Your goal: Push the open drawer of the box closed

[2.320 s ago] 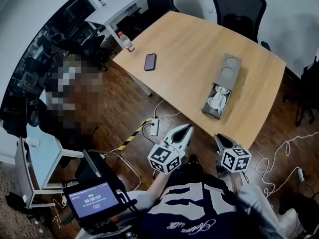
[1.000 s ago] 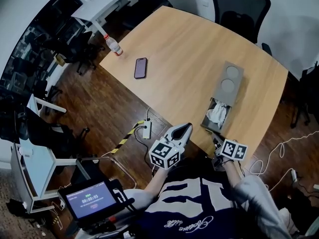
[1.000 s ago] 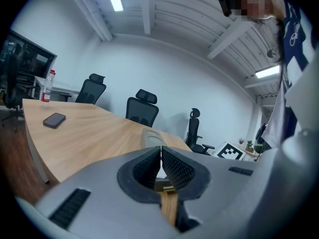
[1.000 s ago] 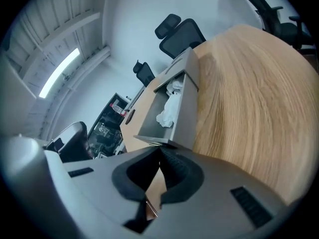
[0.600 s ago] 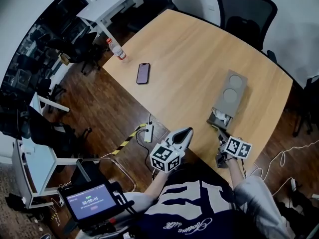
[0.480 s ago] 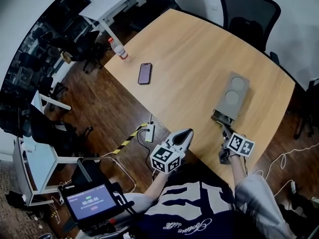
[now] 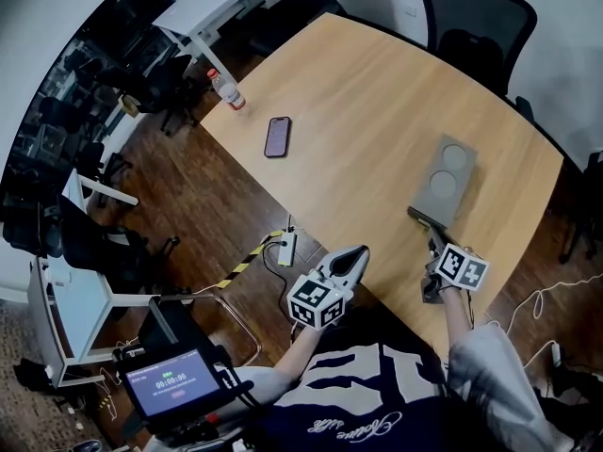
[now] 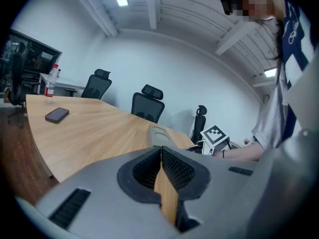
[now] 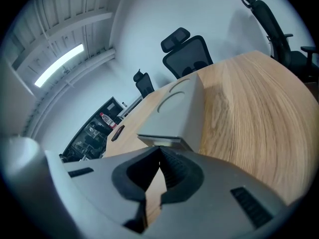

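Box (image 7: 445,178) right of phone (image 7: 277,137), on table (image 7: 367,102)

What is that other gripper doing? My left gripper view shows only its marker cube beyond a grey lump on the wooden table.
Observer: The right gripper, jaws shut and empty, has its tip at the drawer front of the grey rectangular box.
Operator: Is the drawer closed?
Observer: Almost, it seems; the right gripper view shows only a thin strip of its front.
Operator: Anything on the floor?
Observer: The head view shows a yellow-and-black striped strip on the dark wooden floor.
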{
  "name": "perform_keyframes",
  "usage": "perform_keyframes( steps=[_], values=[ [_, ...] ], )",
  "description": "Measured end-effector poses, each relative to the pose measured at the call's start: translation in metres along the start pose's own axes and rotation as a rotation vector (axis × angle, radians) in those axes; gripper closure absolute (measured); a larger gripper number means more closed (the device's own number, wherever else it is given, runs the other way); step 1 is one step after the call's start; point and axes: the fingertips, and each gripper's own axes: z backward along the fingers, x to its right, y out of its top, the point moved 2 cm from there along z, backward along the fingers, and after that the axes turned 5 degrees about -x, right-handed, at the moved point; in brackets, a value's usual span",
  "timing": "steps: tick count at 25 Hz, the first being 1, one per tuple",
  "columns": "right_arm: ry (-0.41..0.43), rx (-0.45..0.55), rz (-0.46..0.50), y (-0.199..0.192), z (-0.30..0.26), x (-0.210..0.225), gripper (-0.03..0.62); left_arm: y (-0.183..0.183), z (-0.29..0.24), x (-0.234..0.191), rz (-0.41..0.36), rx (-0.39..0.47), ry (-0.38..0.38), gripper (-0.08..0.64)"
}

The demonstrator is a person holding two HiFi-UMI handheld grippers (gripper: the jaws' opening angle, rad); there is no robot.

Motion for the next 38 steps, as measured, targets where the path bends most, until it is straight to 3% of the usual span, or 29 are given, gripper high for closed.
perform_keyframes(
  steps=[11, 24, 28, 33, 38],
  values=[
    [0.038, 0.074, 0.149, -0.043, 0.07, -0.065, 0.594, -0.005, 0.033, 0.023, -0.04, 0.035, -0.064, 0.561],
    [0.051, 0.101, 0.231, -0.12, 0.147, -0.102, 0.594, -0.062, 0.077, 0.085, -0.029, 0.009, -0.158, 0.561],
    [0.061, 0.102, 0.236, -0.121, 0.153, -0.103, 0.594, -0.054, 0.083, 0.09, -0.009, 0.04, -0.146, 0.561],
    [0.121, 0.142, 0.257, -0.103, 0.175, -0.114, 0.594, -0.028, 0.091, 0.096, 0.03, 0.141, -0.087, 0.561],
    [0.153, 0.133, 0.381, -0.125, 0.225, -0.094, 0.594, -0.059, 0.091, 0.151, 0.021, 0.146, -0.021, 0.561]
  ],
)
